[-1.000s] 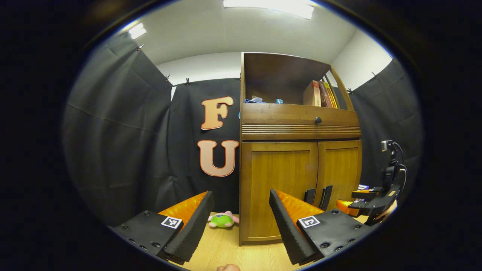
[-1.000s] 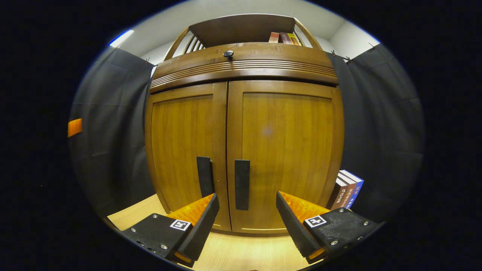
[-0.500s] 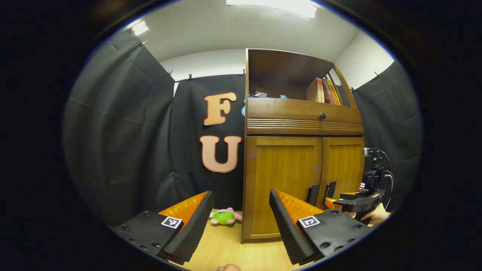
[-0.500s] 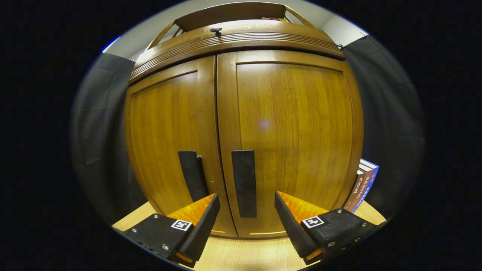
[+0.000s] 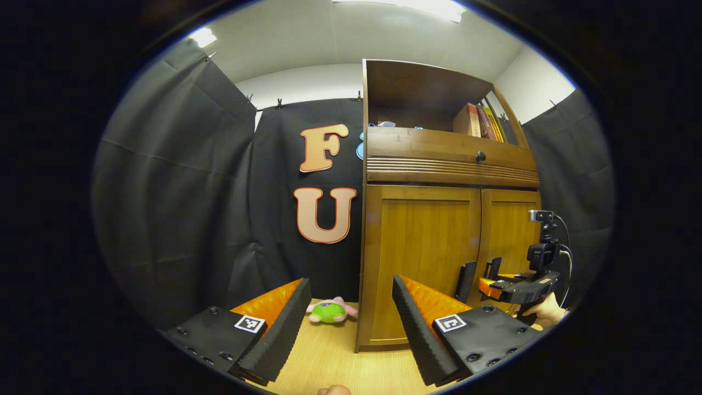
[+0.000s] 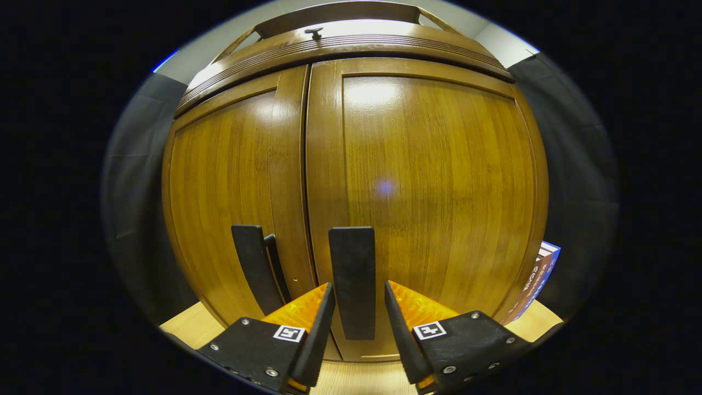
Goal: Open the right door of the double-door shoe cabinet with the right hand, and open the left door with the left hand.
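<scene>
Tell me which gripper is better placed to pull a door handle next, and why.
Right. The right gripper has its fingers on either side of the right door's handle, not yet pressing it. The left gripper is open, back from the cabinet and off its left corner.

The shoe cabinet (image 6: 428,181) is brown wood with a smooth, glossy varnish that catches the ceiling light, and the handles on the right door (image 6: 354,282) and left door (image 6: 253,266) are matt, dull bars, seemingly plastic. The surface (image 5: 329,356) under it is pale wood-grain laminate with a soft sheen. A plush toy (image 5: 330,311) lies there, fuzzy cloth, and the booth wall (image 5: 175,208) is matt, creased fabric.
</scene>
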Available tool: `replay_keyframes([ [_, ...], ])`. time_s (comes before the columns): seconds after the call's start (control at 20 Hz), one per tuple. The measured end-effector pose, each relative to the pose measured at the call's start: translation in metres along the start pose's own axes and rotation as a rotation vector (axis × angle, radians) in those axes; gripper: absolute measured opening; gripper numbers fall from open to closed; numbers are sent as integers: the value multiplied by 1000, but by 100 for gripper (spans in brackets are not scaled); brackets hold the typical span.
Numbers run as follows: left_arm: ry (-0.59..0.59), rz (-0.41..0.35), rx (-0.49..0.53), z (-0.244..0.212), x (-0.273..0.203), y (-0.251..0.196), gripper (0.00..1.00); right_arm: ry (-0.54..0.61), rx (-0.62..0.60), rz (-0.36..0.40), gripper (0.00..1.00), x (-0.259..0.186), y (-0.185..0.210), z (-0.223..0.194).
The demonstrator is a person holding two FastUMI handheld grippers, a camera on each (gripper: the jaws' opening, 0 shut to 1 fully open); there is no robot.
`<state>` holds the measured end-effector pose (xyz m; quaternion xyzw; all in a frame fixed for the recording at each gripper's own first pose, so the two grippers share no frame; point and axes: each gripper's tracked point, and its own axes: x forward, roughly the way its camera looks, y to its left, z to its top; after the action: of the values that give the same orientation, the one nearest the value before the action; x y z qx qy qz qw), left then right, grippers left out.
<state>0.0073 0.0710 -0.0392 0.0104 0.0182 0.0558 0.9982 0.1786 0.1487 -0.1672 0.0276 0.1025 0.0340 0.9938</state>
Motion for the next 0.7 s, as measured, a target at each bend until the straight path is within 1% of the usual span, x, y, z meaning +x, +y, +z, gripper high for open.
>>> replay_keyframes([
  [0.05, 4, 3, 4, -2, 2, 0, 95, -3, 1, -3, 52, 0, 0, 1],
  [0.1, 8, 5, 6, -3, 3, 1, 95, -7, 2, -4, 38, 0, 0, 1],
  [0.15, 11, 6, 5, -5, 4, 2, 95, -5, 4, 4, 32, 0, 2, 0],
  [0.2, 14, 5, 3, -6, 4, 2, 94, -7, 3, 4, 51, -1, 1, 1],
  [0.25, 16, 6, -1, -7, 5, 2, 95, -5, 1, 5, 48, -1, 1, 0],
  [0.3, 16, 8, -3, -7, 4, 3, 95, -6, 0, 8, 26, -2, 1, 0],
  [0.35, 16, 12, -4, -7, 2, 5, 95, -4, -3, 10, 35, -4, 1, 0],
  [0.4, 15, 16, -3, -7, 1, 6, 94, -5, -5, 13, 35, -6, 1, -1],
  [0.45, 14, 20, -4, -6, -1, 7, 94, -7, -9, 18, 23, -9, 1, -1],
  [0.5, 13, 23, -5, -6, -3, 8, 94, -10, -14, 23, 33, -13, 0, -1],
  [0.55, 12, 24, -6, -5, -4, 8, 94, -12, -16, 31, 32, -16, 1, -1],
  [0.6, 10, 25, -7, -4, -7, 9, 95, -15, -17, 40, 41, -21, -1, 0],
  [0.65, 8, 26, -6, -3, -9, 9, 95, -18, -11, 50, 32, -28, -1, -1],
  [0.7, 7, 27, -3, -2, -10, 9, 95, -21, -9, 61, 31, -35, -2, -2],
])
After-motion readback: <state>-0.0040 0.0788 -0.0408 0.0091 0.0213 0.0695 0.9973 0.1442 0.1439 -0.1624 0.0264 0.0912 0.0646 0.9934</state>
